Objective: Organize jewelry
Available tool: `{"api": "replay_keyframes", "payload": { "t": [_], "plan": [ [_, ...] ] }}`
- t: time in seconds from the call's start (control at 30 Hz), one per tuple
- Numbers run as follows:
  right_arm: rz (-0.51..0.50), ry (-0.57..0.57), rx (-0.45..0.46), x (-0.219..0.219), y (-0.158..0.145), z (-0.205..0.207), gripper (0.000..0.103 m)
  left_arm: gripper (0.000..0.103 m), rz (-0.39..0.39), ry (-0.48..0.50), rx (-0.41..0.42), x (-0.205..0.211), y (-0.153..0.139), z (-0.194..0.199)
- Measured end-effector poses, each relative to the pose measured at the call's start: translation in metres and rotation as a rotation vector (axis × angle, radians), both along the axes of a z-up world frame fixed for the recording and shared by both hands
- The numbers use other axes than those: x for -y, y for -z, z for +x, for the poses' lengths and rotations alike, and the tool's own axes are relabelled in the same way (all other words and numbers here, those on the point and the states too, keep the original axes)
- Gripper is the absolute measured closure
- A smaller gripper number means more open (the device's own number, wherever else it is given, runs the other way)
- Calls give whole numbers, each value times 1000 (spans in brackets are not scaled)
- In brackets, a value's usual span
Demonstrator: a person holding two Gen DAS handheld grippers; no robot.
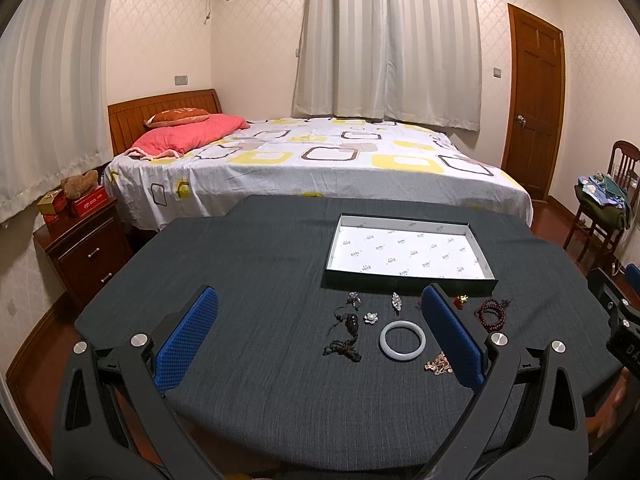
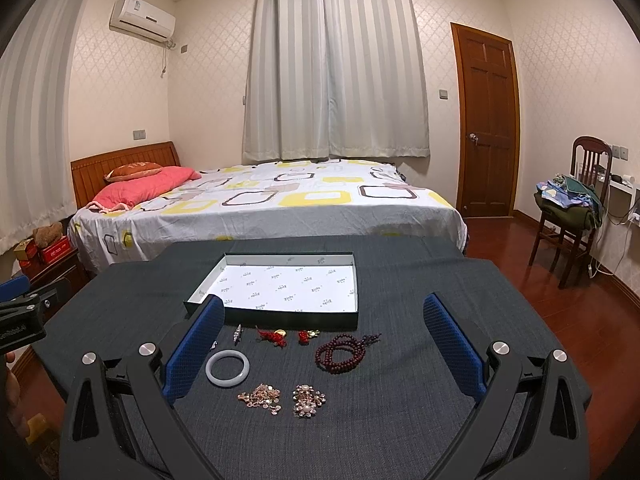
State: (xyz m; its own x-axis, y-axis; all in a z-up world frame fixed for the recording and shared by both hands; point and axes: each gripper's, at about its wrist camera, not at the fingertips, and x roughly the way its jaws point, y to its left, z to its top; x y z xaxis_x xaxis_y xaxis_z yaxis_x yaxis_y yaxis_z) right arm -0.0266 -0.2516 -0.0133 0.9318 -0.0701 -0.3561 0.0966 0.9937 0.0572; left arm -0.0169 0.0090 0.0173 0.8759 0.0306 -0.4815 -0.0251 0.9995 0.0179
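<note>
Several jewelry pieces lie on a table with a dark grey cloth [image 1: 248, 280], in front of a shallow box [image 1: 408, 252] lined with white paper; the box also shows in the right wrist view [image 2: 288, 284]. A white bangle [image 1: 402, 340] [image 2: 227, 368], a dark red bead string [image 2: 340, 354] [image 1: 491, 314], two gold brooches [image 2: 260, 397] [image 2: 308, 400], two red knot charms [image 2: 274, 337], small silver pieces [image 1: 370, 317] and dark cord pendants [image 1: 344, 350] lie loose. My left gripper [image 1: 320, 304] is open and empty above the table. My right gripper [image 2: 322, 312] is open and empty above the jewelry.
A bed [image 2: 260, 208] stands just behind the table. A nightstand [image 1: 84, 248] with red boxes is at the left. A chair [image 2: 576, 208] piled with clothes stands at the right by a wooden door [image 2: 486, 128].
</note>
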Motion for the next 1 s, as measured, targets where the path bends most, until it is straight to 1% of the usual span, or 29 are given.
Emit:
{"api": "replay_keyframes", "payload": {
  "t": [1.0],
  "plan": [
    [0, -1, 0, -2, 3, 0, 6, 4, -6, -1, -7, -1, 0, -1]
  ]
}}
